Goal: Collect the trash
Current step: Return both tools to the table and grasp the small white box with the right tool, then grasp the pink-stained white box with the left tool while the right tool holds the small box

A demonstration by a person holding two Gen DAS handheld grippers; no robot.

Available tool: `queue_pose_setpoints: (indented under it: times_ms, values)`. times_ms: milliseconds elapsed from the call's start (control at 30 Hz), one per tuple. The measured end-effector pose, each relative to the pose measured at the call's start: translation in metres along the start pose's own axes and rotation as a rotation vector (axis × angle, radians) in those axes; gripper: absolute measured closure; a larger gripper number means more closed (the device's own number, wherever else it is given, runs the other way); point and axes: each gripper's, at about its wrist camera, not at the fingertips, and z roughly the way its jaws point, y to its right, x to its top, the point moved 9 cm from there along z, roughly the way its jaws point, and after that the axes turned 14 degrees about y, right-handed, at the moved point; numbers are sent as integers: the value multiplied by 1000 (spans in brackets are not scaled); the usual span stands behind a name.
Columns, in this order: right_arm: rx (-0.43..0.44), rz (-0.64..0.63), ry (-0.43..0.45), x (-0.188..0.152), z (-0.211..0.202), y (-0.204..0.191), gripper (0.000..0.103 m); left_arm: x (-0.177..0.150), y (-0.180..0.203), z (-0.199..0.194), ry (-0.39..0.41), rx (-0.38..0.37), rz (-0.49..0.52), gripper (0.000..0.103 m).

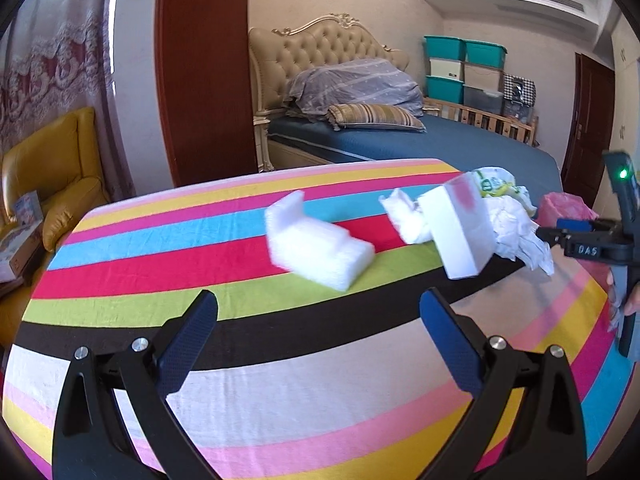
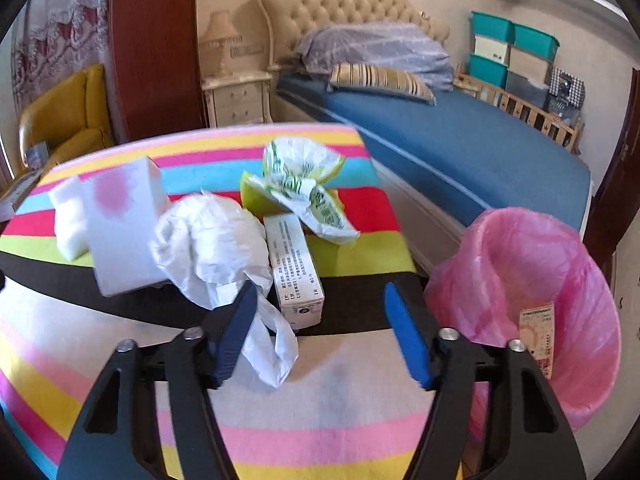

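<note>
Both our left gripper (image 1: 318,332) and right gripper (image 2: 316,330) stand spread and empty. The crumpled white plastic bag (image 2: 212,248) lies beside the printed carton (image 2: 296,268), near the pink-lined bin (image 2: 532,304); a careless pinch risks dragging both

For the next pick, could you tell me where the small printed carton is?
In the right wrist view, the printed carton lies between the crumpled white bag and green-printed wrapper.

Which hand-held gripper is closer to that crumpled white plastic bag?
The right hand-held gripper: the crumpled white plastic bag lies right at its left finger, the tail between the open fingers. The left hand-held gripper hovers open farther back, over the striped cloth.
</note>
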Motion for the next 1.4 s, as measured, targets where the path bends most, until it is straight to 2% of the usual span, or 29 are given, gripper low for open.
queue_pose_setpoints:
  times_ms: [233,333,400,633,867,1133,1267,1400]
  values:
    - [40,11,-51,-3,24,-12,58,-3,-14,10,-22,5,-45,5]
    - [65,5,-54,0,28,-22,66,-4,-16,15,-35,3,-57,5]
    - [81,-4,-45,1,25,-28,78,-5,-18,19,-44,6,-67,5]
    - [182,29,-3,-6,-12,-58,78,-7,-23,34,-77,26,-101,5]
    - [333,46,-29,-29,-42,-96,78,-7,-5,34,-84,11,-68,5]
    - [277,63,41,-27,-67,-80,78,0,16,23,-63,-40,-83,5]
    - [266,85,53,-28,-74,-66,78,-6,45,31,-96,-70,-33,5]
    - [258,97,68,-28,-79,-55,78,-10,69,33,-116,-117,-30,5]
